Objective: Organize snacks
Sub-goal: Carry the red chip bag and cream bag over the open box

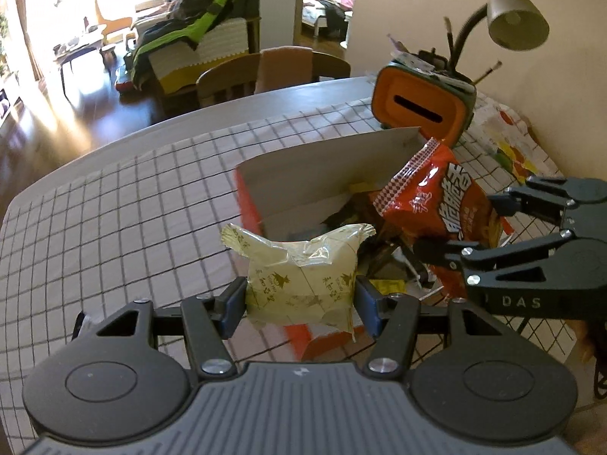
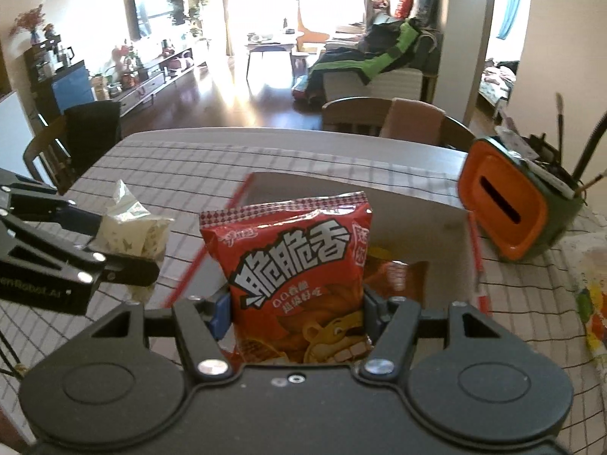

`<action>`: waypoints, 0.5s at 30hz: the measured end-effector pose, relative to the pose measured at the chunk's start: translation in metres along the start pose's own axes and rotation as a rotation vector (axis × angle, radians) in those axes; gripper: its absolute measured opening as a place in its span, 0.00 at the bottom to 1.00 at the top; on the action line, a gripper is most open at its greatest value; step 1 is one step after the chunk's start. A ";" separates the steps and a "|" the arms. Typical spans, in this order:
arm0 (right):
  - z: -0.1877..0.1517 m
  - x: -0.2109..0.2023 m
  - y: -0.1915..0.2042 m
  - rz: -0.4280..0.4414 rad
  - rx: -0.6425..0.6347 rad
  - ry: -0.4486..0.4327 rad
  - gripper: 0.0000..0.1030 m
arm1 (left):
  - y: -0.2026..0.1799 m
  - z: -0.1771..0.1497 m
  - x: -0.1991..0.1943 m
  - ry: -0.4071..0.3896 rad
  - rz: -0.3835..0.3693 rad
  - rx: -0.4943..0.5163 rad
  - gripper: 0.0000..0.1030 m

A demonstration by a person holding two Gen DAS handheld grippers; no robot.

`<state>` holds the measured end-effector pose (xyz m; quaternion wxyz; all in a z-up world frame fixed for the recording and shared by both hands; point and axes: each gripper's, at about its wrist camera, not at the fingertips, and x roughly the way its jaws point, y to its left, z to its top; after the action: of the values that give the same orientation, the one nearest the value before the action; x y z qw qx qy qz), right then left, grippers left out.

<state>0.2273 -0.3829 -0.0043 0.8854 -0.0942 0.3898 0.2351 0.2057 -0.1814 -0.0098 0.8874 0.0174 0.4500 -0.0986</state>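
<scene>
Both hands are loaded at once here. The left gripper is clamped on a pale yellow-green crinkly plastic snack packet, pads pressing its 2 sides, twisted top sticking up. The right gripper is pinching a red foil chip bag with big white lettering low on its body, so the bag stands upright with the sealed edge on top. Holding them near the bottom probably keeps the tops free to drop in cleanly.

Both packets hang over the open white cardboard box with orange-red outer sides on the black-grid checked tablecloth. Looks like the box is the sorting spot, and both snacks are lined up for it, not let go yet.

The left wrist view catches the right gripper coming in from 3 o'clock with the red bag, and it shows the box already has dark wrappers inside. The right wrist view hides most of that behind the red bag, but shows the left gripper at 9 o'clock, off the box's left edge. An orange-faced green desk organizer sits at 2 o'clock there, with brushes poking out.
</scene>
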 end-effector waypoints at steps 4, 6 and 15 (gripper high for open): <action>0.000 0.007 -0.023 -0.032 0.005 0.008 0.62 | -0.015 0.014 0.018 0.014 0.005 0.013 0.58; -0.001 0.010 -0.035 -0.046 0.009 0.016 0.62 | -0.022 0.019 0.026 0.023 0.009 0.021 0.58; 0.000 0.034 -0.067 -0.077 0.011 0.069 0.62 | -0.042 0.038 0.069 0.096 0.011 0.025 0.58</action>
<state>0.2796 -0.4293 -0.0302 0.8804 -0.1122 0.4174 0.1952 0.2675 -0.2377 -0.0405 0.8651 0.0355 0.4906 -0.0983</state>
